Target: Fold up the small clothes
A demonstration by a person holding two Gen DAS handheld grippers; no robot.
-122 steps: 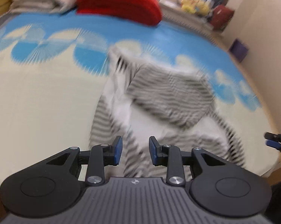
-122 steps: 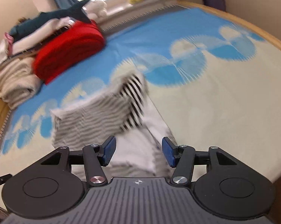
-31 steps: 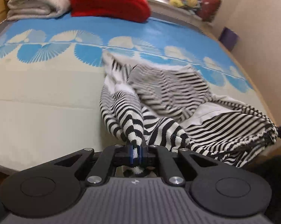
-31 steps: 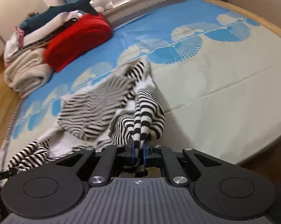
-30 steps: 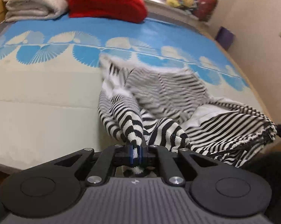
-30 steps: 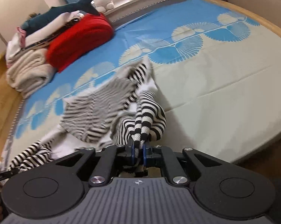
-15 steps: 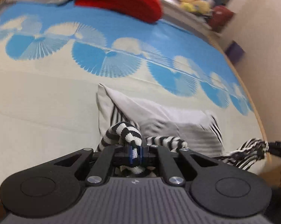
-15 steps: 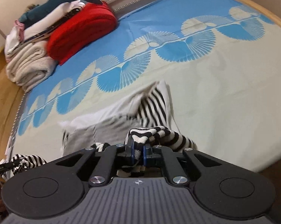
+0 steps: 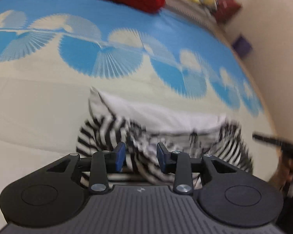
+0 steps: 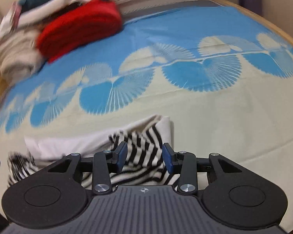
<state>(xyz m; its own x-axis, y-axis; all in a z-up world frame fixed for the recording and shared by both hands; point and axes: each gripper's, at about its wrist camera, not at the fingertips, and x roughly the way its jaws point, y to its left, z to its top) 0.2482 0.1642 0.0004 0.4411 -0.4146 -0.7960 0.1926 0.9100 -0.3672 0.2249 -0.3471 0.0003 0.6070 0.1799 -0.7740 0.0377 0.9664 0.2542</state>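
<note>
A black-and-white striped garment lies folded over on the bed, its white inner side facing up at the far edge. My left gripper is low over its near left end. Its jaws are opening and the striped cloth lies loose between the blue pads. My right gripper hovers over the garment's right end. Its jaws are opening too, with striped fabric slack between them. The right gripper's tip shows blurred at the edge of the left wrist view.
The bed sheet is cream with blue fan shapes. A red folded blanket and beige towels are stacked at the far end. A wooden bed rim and wall run along the right. A purple box stands by the wall.
Both grippers carried the garment's near edge forward and down, folding it over itself, then let go. Both pairs of jaws went from shut on the cloth to apart.
</note>
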